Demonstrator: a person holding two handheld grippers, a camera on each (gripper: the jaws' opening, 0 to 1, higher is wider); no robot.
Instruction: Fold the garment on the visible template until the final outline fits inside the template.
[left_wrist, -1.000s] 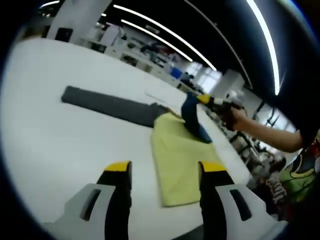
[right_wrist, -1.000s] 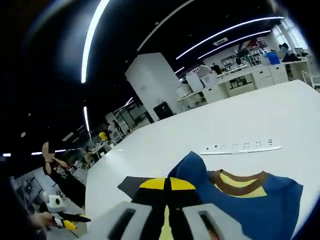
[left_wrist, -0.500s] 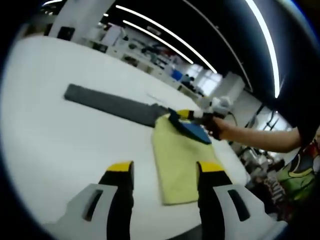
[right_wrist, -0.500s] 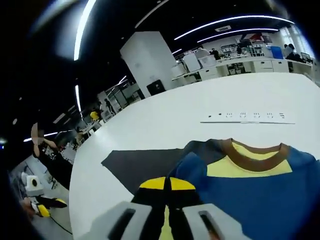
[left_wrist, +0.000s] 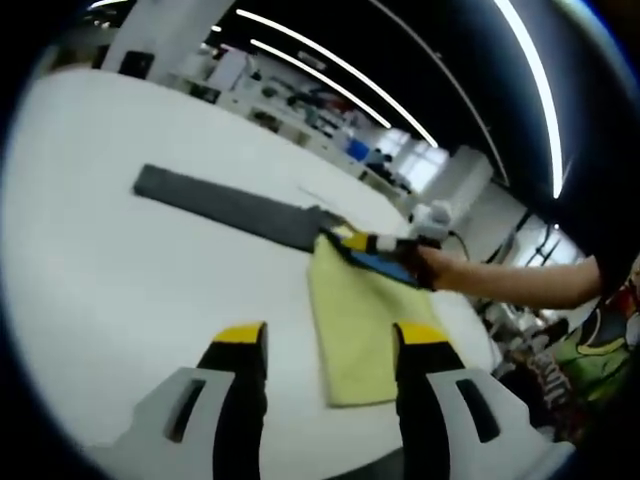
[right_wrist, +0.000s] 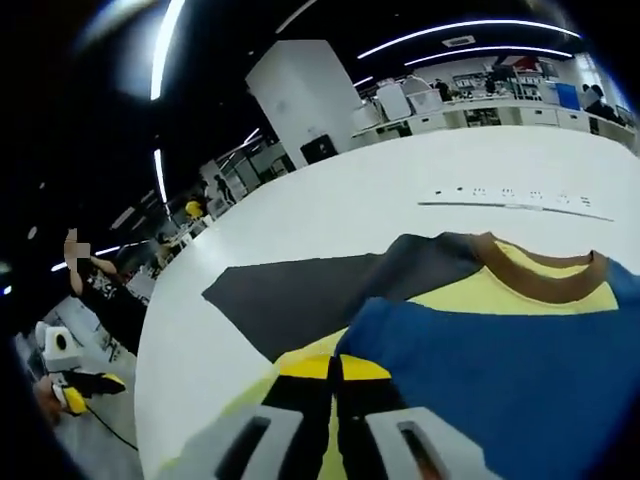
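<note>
One yellow and blue garment lies on the white table, partly over one dark grey template. My left gripper hangs wide and empty just short of its near edge. My right gripper pinches the blue edge, jaws closed.

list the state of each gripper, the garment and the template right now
left gripper: open, holding nothing, above the table
right gripper: shut on the garment's blue edge
garment: yellow part flat, blue part held low over it
template: dark grey, flat, partly under the garment
</note>
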